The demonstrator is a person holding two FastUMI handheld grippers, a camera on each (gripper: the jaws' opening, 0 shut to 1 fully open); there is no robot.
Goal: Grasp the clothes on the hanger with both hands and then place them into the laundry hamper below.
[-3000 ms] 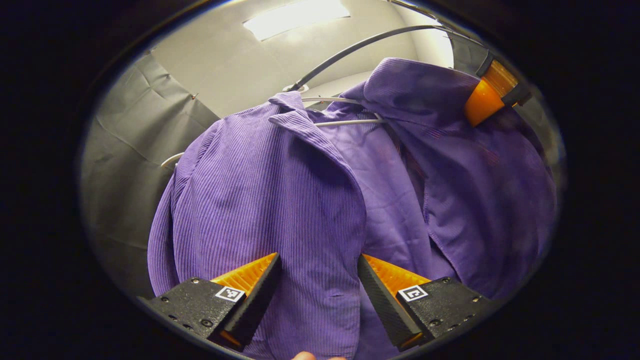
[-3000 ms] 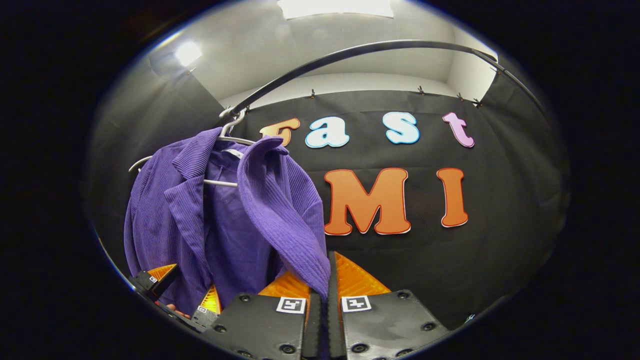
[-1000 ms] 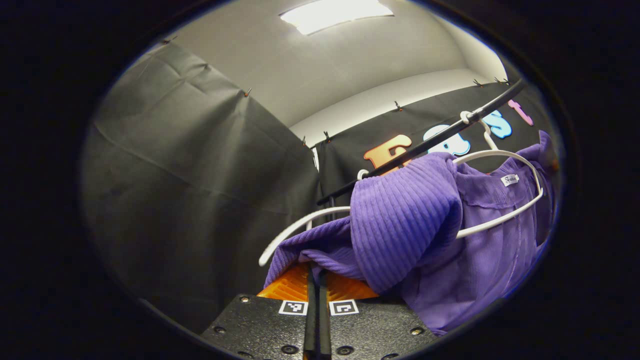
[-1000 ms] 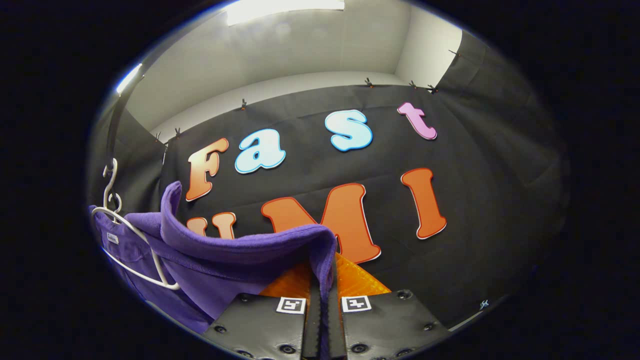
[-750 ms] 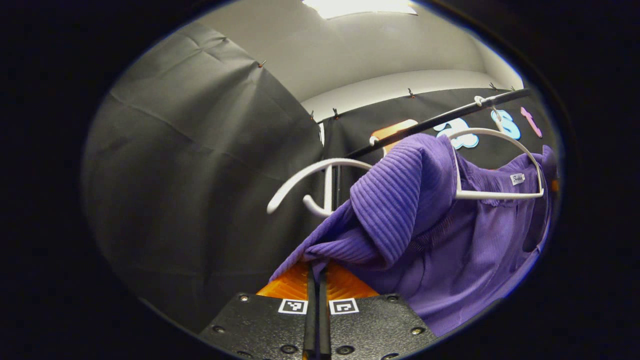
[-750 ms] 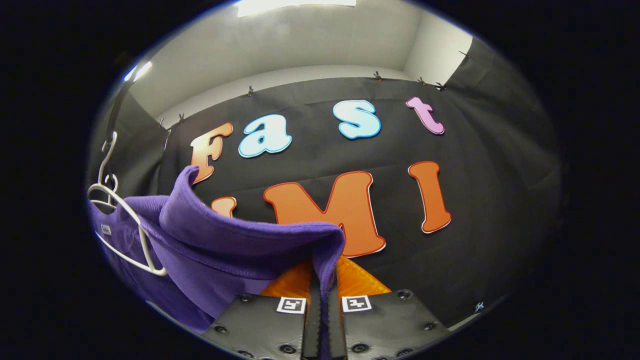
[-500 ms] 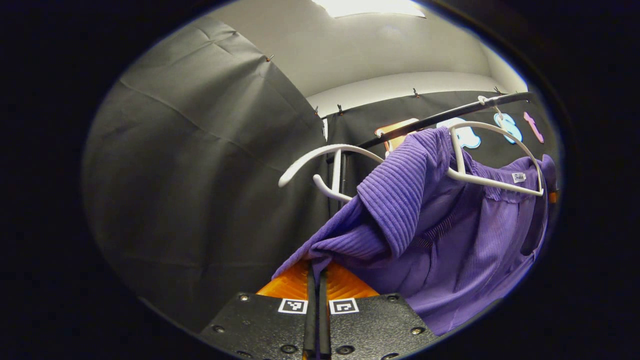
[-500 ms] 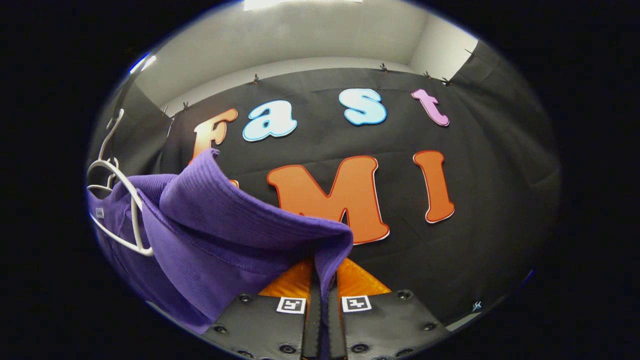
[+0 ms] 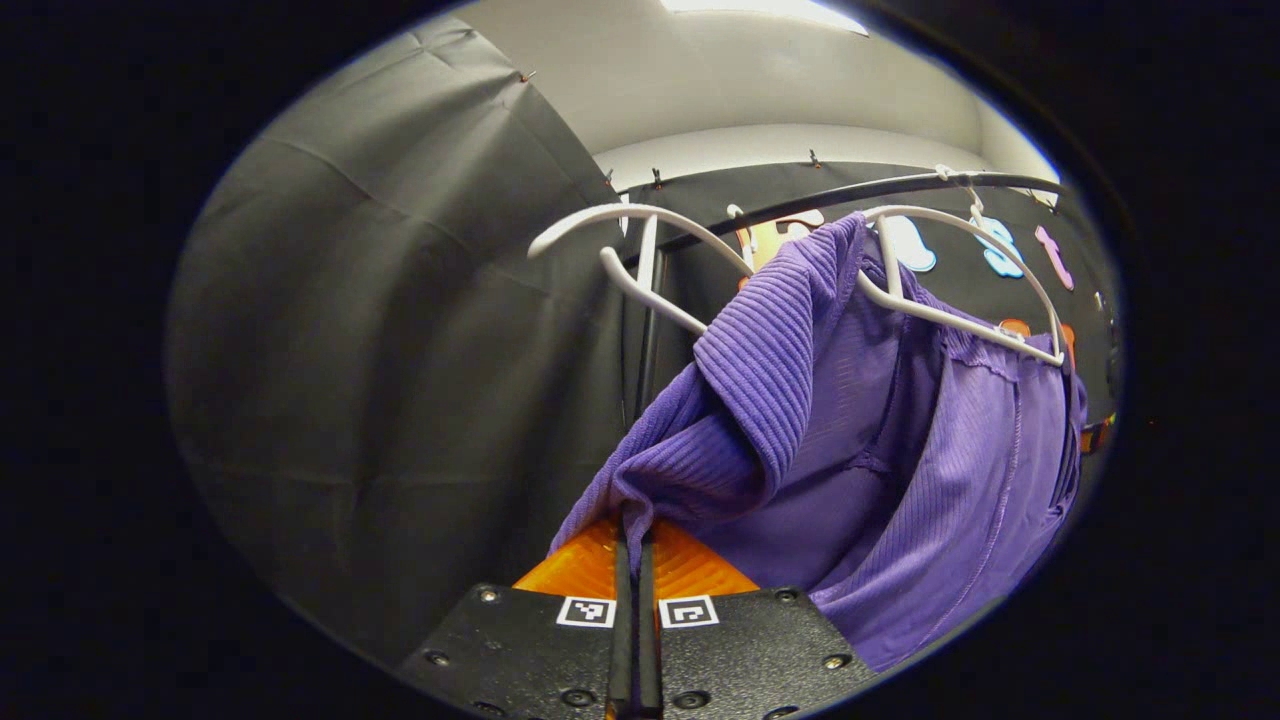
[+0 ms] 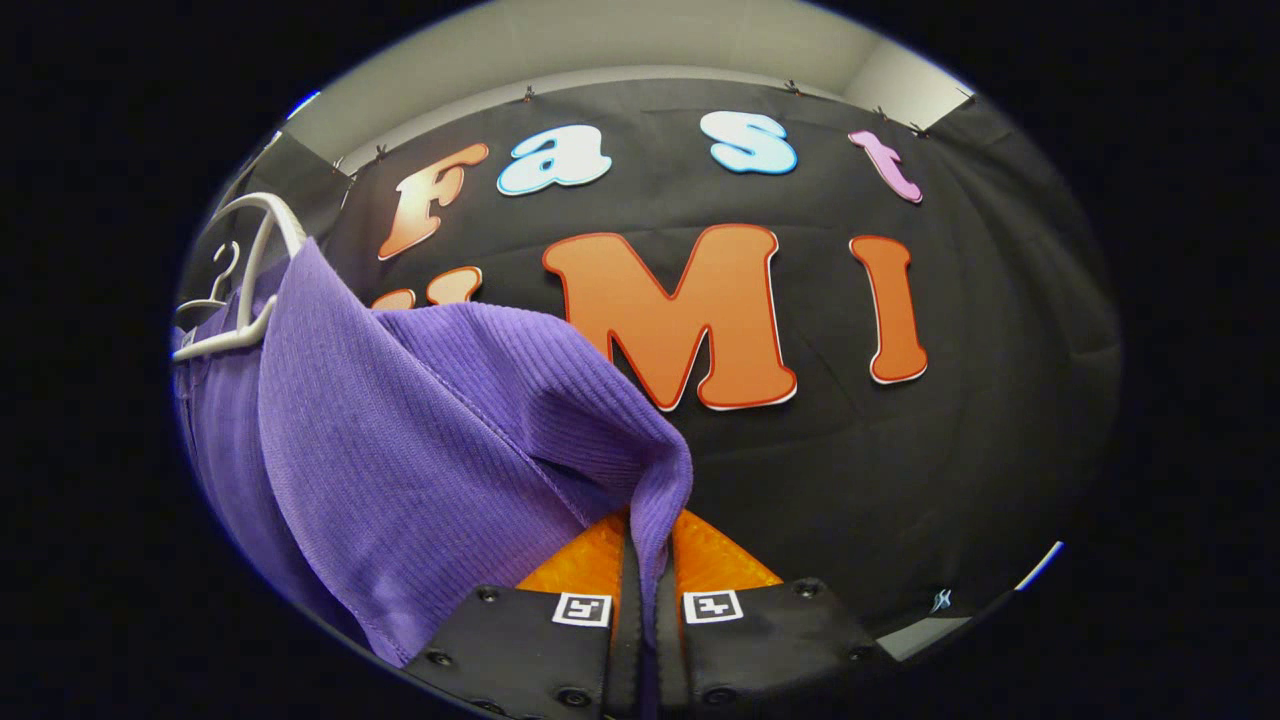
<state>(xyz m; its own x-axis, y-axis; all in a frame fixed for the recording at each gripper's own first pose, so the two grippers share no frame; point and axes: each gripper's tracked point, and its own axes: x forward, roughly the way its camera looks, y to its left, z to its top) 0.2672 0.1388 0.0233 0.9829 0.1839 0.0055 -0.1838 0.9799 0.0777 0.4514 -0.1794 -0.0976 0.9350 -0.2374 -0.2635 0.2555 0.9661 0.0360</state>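
Both hand-held grippers [image 9: 630, 535] [image 10: 648, 545] stay clamped on purple shirt [image 9: 900, 450], now pulled lower off hanger [image 9: 960, 310].

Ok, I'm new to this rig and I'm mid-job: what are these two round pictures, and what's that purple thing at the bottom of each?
There is no robot arm here. A person holds a two-finger gripper in each hand, and a fisheye camera rides on each one, looking forward along its fingers.

The left gripper view shows the left gripper at the bottom, its jaws closed on a fold of the purple ribbed garment. The cloth runs up to a white hanger on a dark rail; a second white hanger hangs bare beside it.

The right gripper view shows the right gripper, also closed on the same garment, with the white hanger at the far left edge.

So both grippers hold the garment, which is partly off its hanger. I see no hamper in these pictures.
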